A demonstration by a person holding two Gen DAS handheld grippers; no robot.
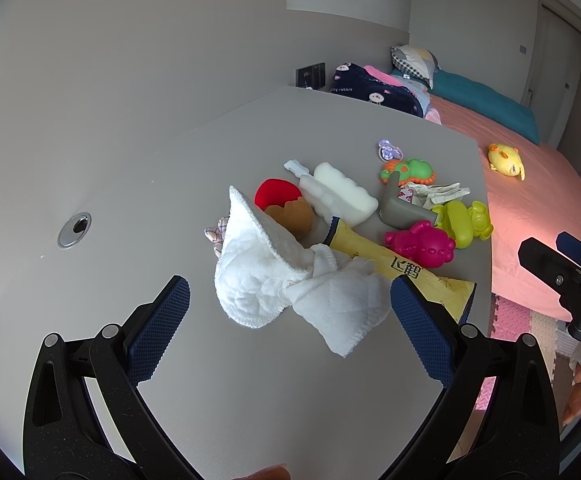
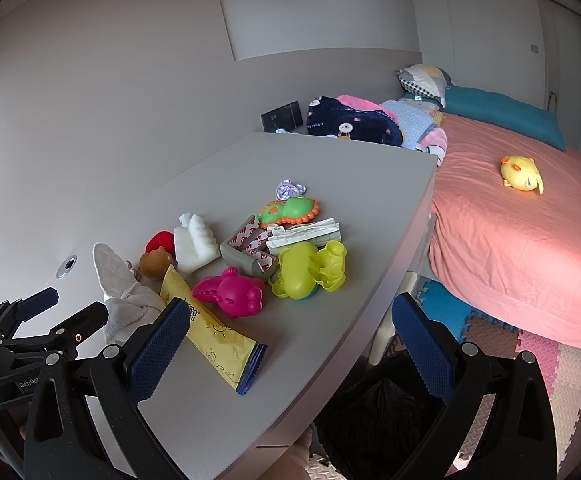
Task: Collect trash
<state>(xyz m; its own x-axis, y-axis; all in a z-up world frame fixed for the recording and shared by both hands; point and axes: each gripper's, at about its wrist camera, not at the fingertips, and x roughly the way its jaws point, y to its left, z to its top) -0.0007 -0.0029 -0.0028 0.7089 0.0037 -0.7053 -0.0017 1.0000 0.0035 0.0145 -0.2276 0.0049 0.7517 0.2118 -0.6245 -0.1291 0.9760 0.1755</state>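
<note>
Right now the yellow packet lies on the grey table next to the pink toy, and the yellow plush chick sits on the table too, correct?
Not quite. The yellow packet does lie on the grey table beside the pink toy, but the yellow plush chick sits on the pink bed, as the right wrist view shows.

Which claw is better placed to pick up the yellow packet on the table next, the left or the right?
Probably the right claw. It is open, and the yellow packet lies just ahead of its left finger, with the black trash bag directly below it. The left claw is open too, but faces the white cloth.
</note>
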